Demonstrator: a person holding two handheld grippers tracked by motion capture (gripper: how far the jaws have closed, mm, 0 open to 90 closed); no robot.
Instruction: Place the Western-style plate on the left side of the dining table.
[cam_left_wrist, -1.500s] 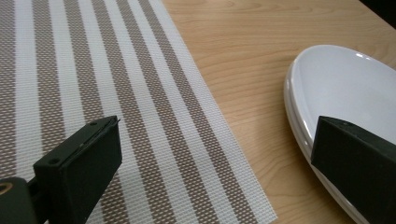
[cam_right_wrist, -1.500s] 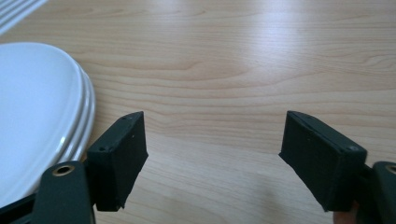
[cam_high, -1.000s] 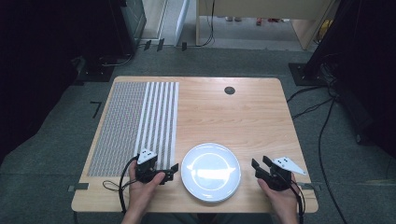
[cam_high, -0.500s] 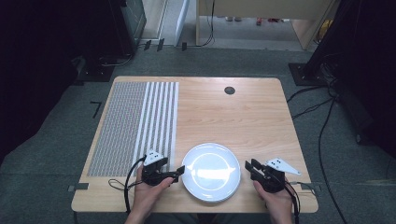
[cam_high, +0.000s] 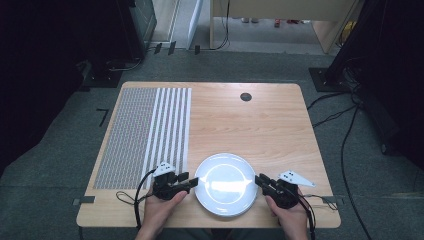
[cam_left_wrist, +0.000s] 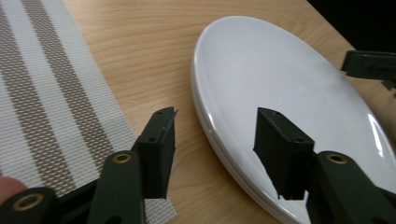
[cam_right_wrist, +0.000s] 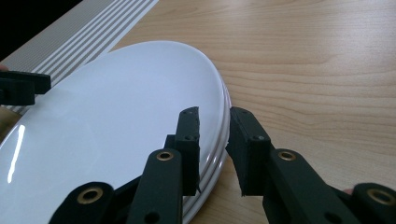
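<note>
Fingers (cam_right_wrist: 189, 140) of both grippers, just closing, straddle the plate (cam_high: 226, 182) rim, not visibly clamped; both should bite squarely before lifting.

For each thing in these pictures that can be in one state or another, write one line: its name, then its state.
White plate: flat on the table, empty; its layered rim suggests a stack.
Striped placemat: spread flat, nothing on it.
Left gripper: jaws have just been closing, straddling the plate's left rim, a gap visible at the outer jaw.
Right gripper: jaws have just been closing, straddling the right rim, nearly shut on it.
Table: far half bare.
</note>
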